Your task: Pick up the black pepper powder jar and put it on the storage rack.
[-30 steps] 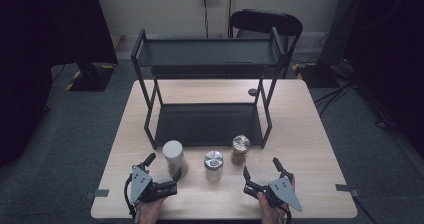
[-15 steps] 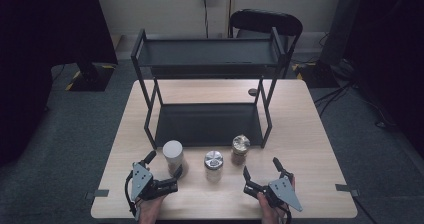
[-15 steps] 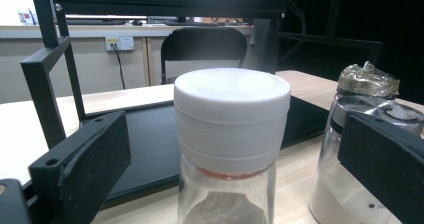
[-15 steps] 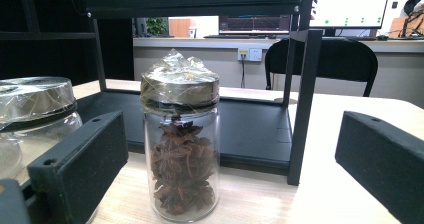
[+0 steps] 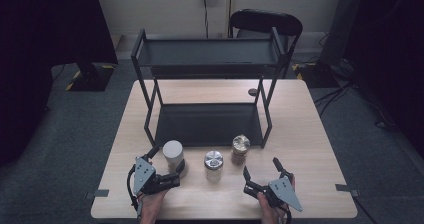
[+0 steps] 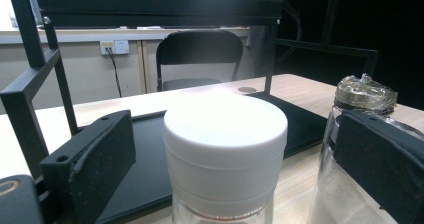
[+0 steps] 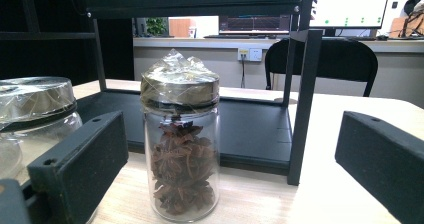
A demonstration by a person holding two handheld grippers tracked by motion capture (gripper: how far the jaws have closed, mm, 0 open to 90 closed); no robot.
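Left gripper (image 5: 170,165) straddles the white-lidded jar (image 5: 173,155) just in front of the black shelf rack (image 5: 207,125); its jaws have just been closing, yet gaps remain on both sides of the jar, so nothing is clamped. Right gripper (image 5: 261,172) rests spread open and empty, facing the star anise jar (image 7: 181,149), which stands just before the rack's front edge.

- High view: looks down and forward over the table (image 5: 310,134) and shelf rack (image 5: 207,59).
- Left gripper view: level, close behind the white-lidded jar (image 6: 225,154).
- Right gripper view: level, near the star-anise jar (image 7: 181,139); both also see the rack.
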